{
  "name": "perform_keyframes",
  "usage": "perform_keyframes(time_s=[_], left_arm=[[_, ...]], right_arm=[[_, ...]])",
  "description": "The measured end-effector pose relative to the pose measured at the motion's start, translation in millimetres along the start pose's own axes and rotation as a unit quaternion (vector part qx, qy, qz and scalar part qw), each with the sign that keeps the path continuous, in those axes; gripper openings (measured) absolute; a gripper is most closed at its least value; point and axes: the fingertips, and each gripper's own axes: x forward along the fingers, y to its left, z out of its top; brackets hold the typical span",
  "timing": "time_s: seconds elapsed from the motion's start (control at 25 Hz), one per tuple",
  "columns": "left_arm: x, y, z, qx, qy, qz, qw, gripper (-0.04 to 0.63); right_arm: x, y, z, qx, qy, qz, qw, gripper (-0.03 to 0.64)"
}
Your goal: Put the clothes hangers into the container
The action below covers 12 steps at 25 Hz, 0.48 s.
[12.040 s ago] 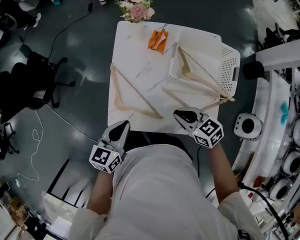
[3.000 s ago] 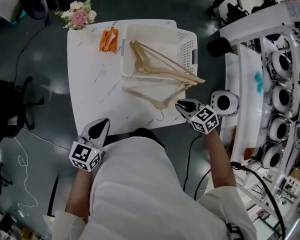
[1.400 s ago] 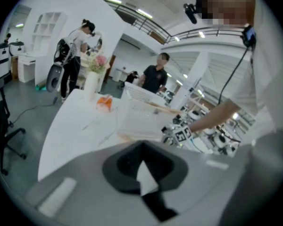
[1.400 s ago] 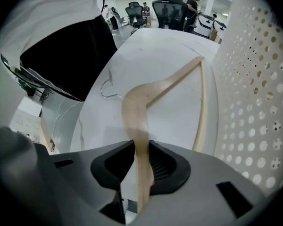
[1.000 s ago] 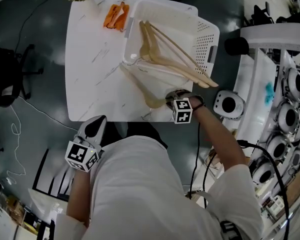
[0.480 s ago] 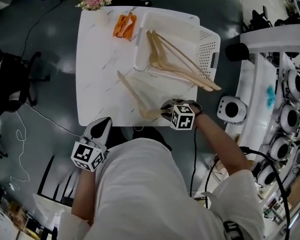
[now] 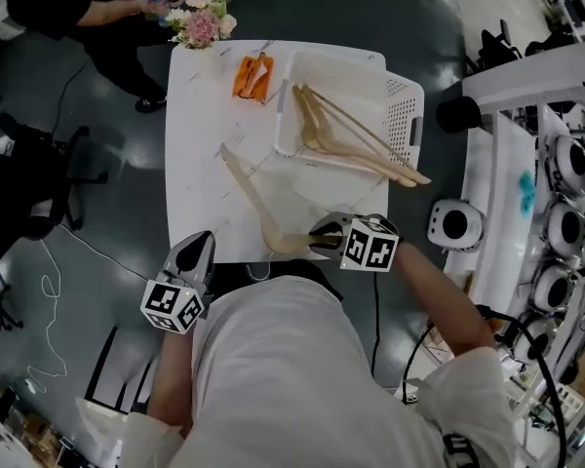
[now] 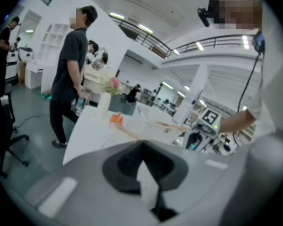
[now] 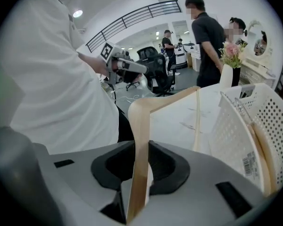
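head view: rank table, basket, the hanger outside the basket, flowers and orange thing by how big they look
1. table
2. basket
3. hanger outside the basket, long but thin
4. flowers and orange thing: they look about alike, so not ranked

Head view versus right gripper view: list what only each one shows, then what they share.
Only the head view: the orange item on the table and a round white device beside it. Only the right gripper view: the right tool clamped on the wooden hanger, and a barcode label on the white basket. Both: that hanger, the basket, the table and the flowers.
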Motion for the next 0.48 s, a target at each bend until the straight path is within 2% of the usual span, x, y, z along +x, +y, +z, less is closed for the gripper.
perform_keyframes(time_s=[0.16, 0.48], left_arm=[[-3, 10, 9, 0.001, -0.012, 0.003, 0.9999, 0.002], [10, 0, 18, 0.023, -0.009, -0.037, 0.999, 0.002]], right_arm=[[-19, 3, 20, 0.007, -0.016, -0.009, 1.0, 0.083], [-54, 2, 42, 0.024, -0.041, -0.025, 0.999, 0.083]])
